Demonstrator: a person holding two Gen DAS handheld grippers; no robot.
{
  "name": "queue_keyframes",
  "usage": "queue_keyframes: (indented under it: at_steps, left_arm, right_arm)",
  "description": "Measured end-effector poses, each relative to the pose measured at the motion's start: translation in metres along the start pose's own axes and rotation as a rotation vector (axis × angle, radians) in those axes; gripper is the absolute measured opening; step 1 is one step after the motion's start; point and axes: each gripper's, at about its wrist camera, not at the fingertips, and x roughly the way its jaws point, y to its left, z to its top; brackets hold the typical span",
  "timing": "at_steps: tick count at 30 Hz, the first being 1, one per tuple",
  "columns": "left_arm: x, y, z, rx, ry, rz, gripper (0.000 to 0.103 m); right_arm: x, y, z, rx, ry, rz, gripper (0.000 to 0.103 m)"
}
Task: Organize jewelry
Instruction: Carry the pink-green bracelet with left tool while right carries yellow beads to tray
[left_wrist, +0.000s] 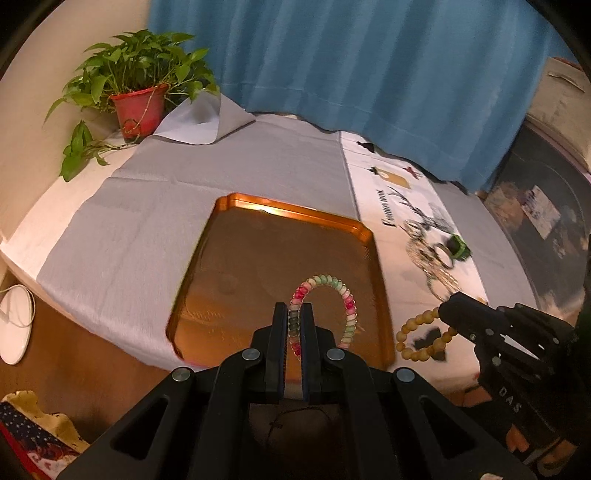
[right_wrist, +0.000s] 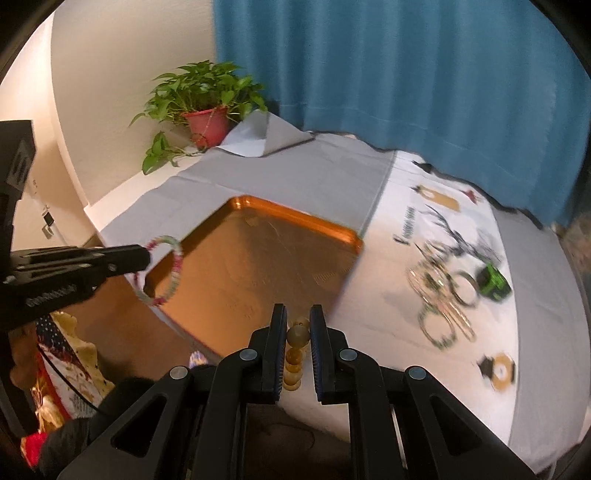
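Observation:
My left gripper (left_wrist: 294, 312) is shut on a pink, green and white bead bracelet (left_wrist: 338, 291) and holds it above the near part of the orange tray (left_wrist: 295, 212). It shows at the left of the right wrist view (right_wrist: 146, 258), with the bracelet (right_wrist: 173, 273) hanging over the tray's left corner. My right gripper (right_wrist: 298, 317) is shut on a tan wooden bead bracelet (right_wrist: 293, 354), just right of the tray (right_wrist: 295, 221); the left wrist view shows it (left_wrist: 445, 308) gripping that bracelet (left_wrist: 417, 338).
Several metal bangles (right_wrist: 439, 295) and a green and black ring-like piece (right_wrist: 493, 282) lie on the white printed cloth (right_wrist: 406, 332) right of the tray. A potted plant (left_wrist: 138, 107) stands at the far left corner. A blue curtain hangs behind the table.

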Motion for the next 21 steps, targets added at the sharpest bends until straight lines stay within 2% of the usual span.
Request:
queue_keyframes:
  at_steps: [6, 12, 13, 14, 15, 16, 17, 18, 19, 21]
  left_arm:
    - [0.035, 0.012, 0.014, 0.000, 0.018, 0.052, 0.004]
    - [0.068, 0.027, 0.017, -0.011, 0.073, 0.085, 0.006]
    - [0.072, 0.028, 0.016, -0.011, 0.089, 0.090, 0.014]
    - [0.079, 0.030, 0.016, -0.013, 0.117, 0.100, 0.039]
    - [0.085, 0.033, 0.015, -0.019, 0.151, 0.126, 0.059]
    - [0.087, 0.035, 0.015, -0.023, 0.164, 0.150, 0.091]
    - [0.086, 0.037, 0.013, -0.028, 0.152, 0.184, 0.096]
    - [0.083, 0.038, 0.012, -0.030, 0.130, 0.203, 0.096]
    - [0.079, 0.040, 0.009, -0.034, 0.117, 0.222, 0.097]
    - [0.076, 0.043, 0.006, -0.048, 0.139, 0.230, 0.097]
  right_arm:
    - [0.043, 0.010, 0.022, 0.003, 0.020, 0.025, 0.013]
    - [0.084, 0.015, 0.023, 0.006, 0.078, 0.020, 0.013]
    - [0.091, 0.015, 0.022, 0.003, 0.098, 0.014, 0.014]
    - [0.099, 0.015, 0.021, 0.000, 0.124, 0.005, 0.016]
    - [0.106, 0.015, 0.020, -0.004, 0.154, -0.006, 0.018]
    - [0.113, 0.014, 0.018, -0.007, 0.192, -0.022, 0.033]
    - [0.117, 0.012, 0.014, -0.002, 0.217, -0.035, 0.055]
    - [0.115, 0.010, 0.011, 0.006, 0.219, -0.042, 0.065]
    - [0.112, 0.007, 0.008, 0.014, 0.207, -0.051, 0.074]
    - [0.101, 0.004, 0.001, 0.021, 0.192, -0.072, 0.077]
